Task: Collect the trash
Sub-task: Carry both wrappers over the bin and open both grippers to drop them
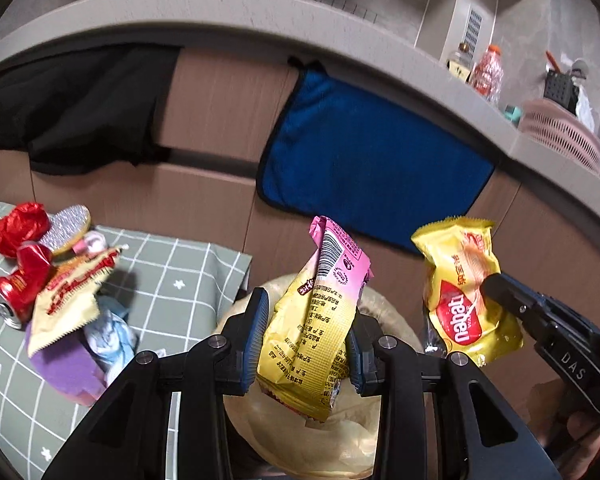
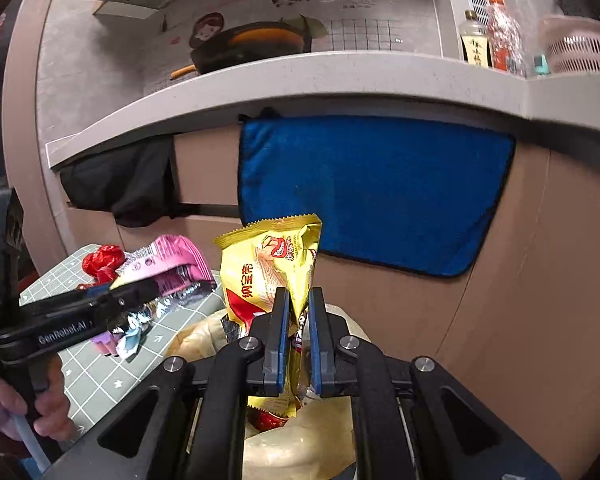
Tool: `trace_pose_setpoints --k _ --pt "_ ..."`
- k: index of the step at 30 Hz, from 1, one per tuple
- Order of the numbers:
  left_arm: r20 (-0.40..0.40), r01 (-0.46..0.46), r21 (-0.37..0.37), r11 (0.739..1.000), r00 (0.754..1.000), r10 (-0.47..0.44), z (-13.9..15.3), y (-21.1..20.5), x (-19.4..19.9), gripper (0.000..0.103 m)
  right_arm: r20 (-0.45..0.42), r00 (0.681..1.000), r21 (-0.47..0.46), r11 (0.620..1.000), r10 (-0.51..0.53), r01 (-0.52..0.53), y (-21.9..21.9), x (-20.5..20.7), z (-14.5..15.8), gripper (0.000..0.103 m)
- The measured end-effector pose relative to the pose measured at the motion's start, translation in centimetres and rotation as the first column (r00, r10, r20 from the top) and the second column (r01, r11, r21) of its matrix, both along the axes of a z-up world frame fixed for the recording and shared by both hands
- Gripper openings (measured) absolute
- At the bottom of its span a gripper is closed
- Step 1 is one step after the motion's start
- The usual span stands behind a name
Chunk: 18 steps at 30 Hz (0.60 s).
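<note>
"GenRobot.AI" stands on the left gripper (image 2: 134,294) beside the yellow wafer packet (image 2: 272,264), which bears "纳宝帝", and "DAS" on the right gripper (image 1: 490,286).

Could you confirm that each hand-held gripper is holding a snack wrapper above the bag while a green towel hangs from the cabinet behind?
Not quite: the towel is blue, as the right wrist view shows. The rest holds: the left hand-held gripper and right hand-held gripper each hold a wrapper above the bag.
</note>
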<state>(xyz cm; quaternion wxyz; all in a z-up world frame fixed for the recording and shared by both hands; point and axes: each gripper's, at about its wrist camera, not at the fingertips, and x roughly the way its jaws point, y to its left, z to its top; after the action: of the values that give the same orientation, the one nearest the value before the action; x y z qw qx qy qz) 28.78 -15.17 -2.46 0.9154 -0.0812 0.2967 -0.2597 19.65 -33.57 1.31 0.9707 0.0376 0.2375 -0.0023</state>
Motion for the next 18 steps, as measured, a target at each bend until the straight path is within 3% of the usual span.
trace_pose_setpoints --k 11,17,18 --pt "-0.066 0.023 0.049 0.999 0.998 -0.020 -3.5 -1.3 1.7 0.036 -0.087 0.996 0.028 1.000 0.008 -0.005 -0.5 2.7 -3.6 0.009" --pt "-0.106 0.045 0.033 0.998 0.994 -0.041 -4.7 -1.6 2.6 0.037 -0.128 0.992 0.054 0.999 0.002 0.004 -0.9 3.8 -5.0 0.009" --pt "-0.110 0.054 0.024 0.998 0.993 -0.051 -4.8 -1.6 2.8 0.041 -0.133 0.991 0.059 0.998 0.003 0.005 -0.9 3.9 -5.3 0.009"
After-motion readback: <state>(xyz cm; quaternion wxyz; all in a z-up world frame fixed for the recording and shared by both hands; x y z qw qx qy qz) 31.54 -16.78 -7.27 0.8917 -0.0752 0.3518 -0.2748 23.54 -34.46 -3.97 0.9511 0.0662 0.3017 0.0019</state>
